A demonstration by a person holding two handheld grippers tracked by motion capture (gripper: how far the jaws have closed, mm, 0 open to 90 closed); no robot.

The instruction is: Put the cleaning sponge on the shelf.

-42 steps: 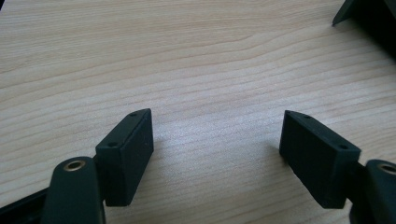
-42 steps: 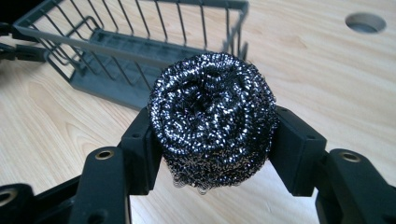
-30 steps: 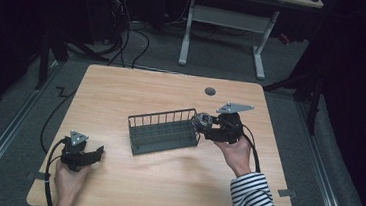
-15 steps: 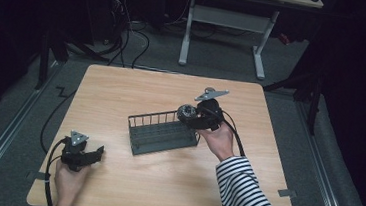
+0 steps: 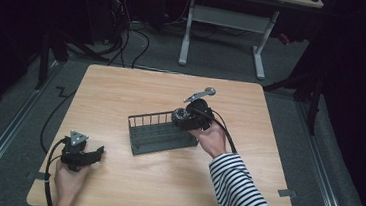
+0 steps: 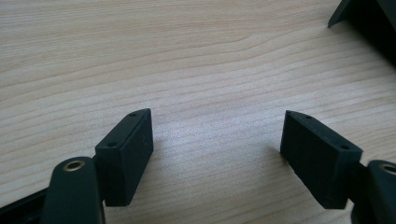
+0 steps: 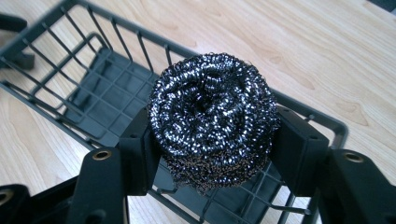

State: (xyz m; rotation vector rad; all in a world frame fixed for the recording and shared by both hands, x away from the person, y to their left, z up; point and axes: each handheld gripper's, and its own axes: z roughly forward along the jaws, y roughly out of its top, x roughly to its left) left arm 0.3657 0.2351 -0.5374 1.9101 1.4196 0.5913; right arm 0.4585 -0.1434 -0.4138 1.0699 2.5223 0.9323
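Right gripper view shows our right claw (image 7: 210, 140) clamped on a steel-wool scourer (image 7: 212, 119), a springy coil of glinting wire, hanging over the dark wire basket (image 7: 93, 100) at its 3 o'clock end. We judge lowering before release best. Our left claw (image 6: 217, 154) rests wide apart, holding nothing, on the smooth wood-grain bench (image 6: 187, 60).

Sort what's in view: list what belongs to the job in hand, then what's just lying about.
In the job:
steel wool scourer, clamped in the right gripper
wire basket, right under it

Lying about:
left gripper, open on bare table
desk frame and floor cables behind
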